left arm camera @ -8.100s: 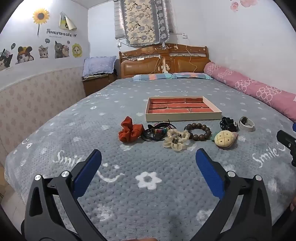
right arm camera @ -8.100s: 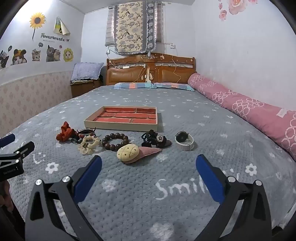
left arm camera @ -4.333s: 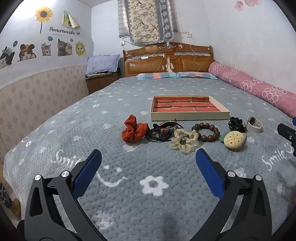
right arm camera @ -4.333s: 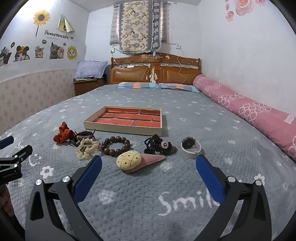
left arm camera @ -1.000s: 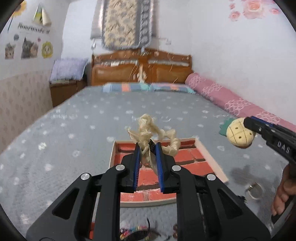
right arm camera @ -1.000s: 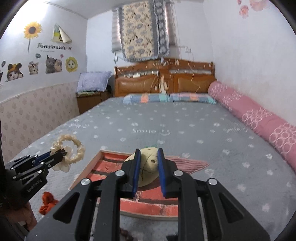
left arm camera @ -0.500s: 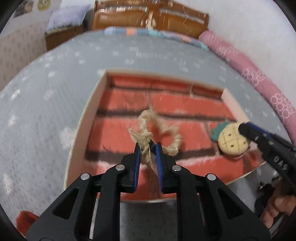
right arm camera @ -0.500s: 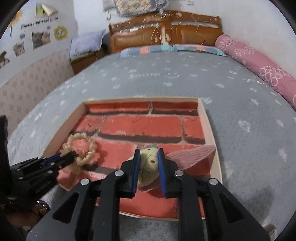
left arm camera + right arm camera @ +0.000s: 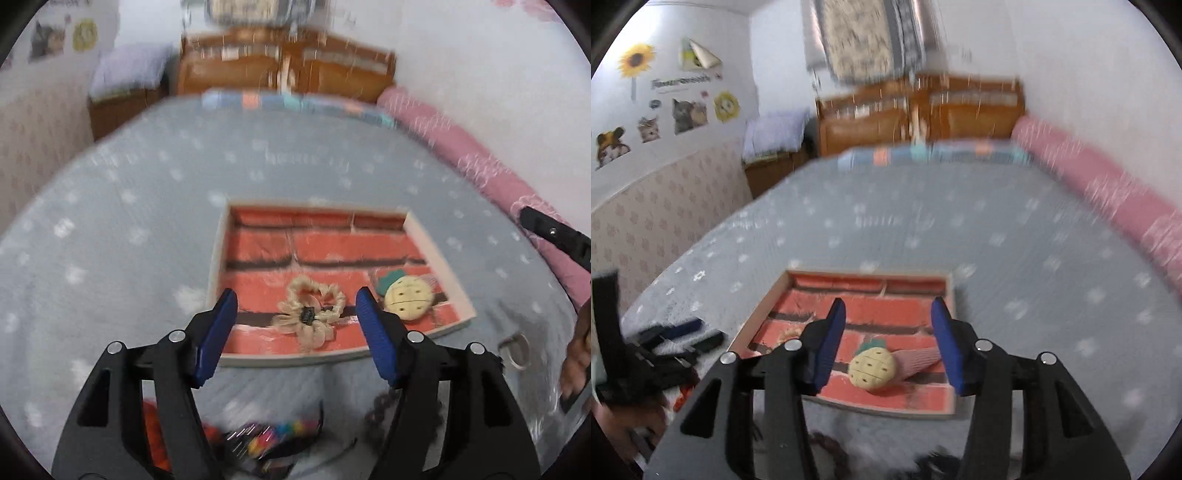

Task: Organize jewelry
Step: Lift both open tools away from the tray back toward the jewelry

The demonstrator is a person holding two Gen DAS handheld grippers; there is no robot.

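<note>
Cream fabric flower-shaped scrunchie with a dark centre [image 9: 309, 312] lies flat inside the shallow beige-rimmed tray with a red brick-pattern lining [image 9: 218, 258], near the front edge, roughly mid-width. Yellow pineapple-shaped plush hair clip with a green top and pink ribbed tail [image 9: 873, 367] also lies in the tray, just right of the scrunchie, near the tray's front right corner; the two are close but whether they touch is unclear.

Left tongs [image 9: 297, 325] released: blue pads spread wide, nothing between them, hovering just short of the tray's front rim with the scrunchie framed in the gap. Right tongs [image 9: 888, 341] released too, jaws apart, held over the front of the tray with the pineapple clip lying between and below the pads, not gripped.

Tray sits on the grey flower-print bedspread [image 9: 110, 229]. In front of the tray, on the bedspread: multicoloured beaded bracelet [image 9: 275, 441], orange scrunchie [image 9: 155, 424] at left, dark bead bracelet [image 9: 380, 410] at right, all partly hidden by the left tongs' body and blurred. White watch-like band [image 9: 517, 350] lies right of the tray.

Both views motion-blurred. Wooden headboard [image 9: 919, 110] at the far end, pink bolster [image 9: 1108, 184] along the right wall.
</note>
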